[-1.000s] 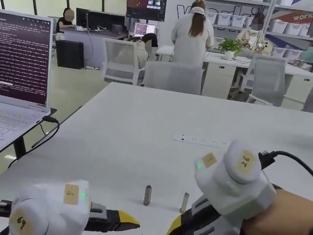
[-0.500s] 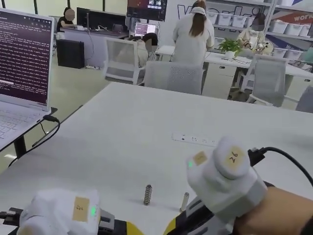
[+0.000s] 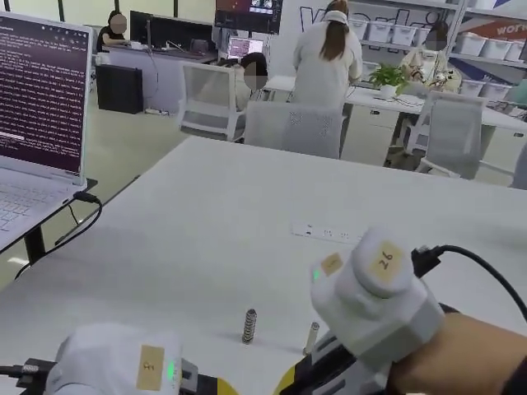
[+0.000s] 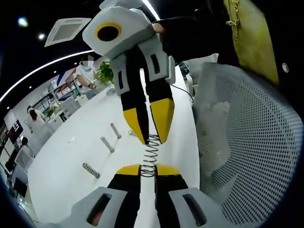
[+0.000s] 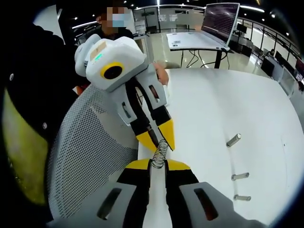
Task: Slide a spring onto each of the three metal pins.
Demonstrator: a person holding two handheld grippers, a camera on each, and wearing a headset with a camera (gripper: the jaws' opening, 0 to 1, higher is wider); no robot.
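On the white workbench table (image 3: 206, 214) lies a flat white power strip (image 3: 328, 234). Nearer the person than the strip stand two short metal pins side by side — the spring-wrapped pin (image 3: 249, 327) on the left, the bare steel pin (image 3: 312, 336) on the right. Nearer still, the left gripper (image 4: 147, 168) and right gripper (image 4: 151, 130) meet tip to tip, each clamped on one end of a loose coiled wire spring (image 4: 150, 154) that spans between them. Far left of the strip, off the table's edge, sits an open white laptop (image 3: 37, 107). Beyond the strip, past the table's far edge, stand grey mesh office chairs (image 3: 292, 127).
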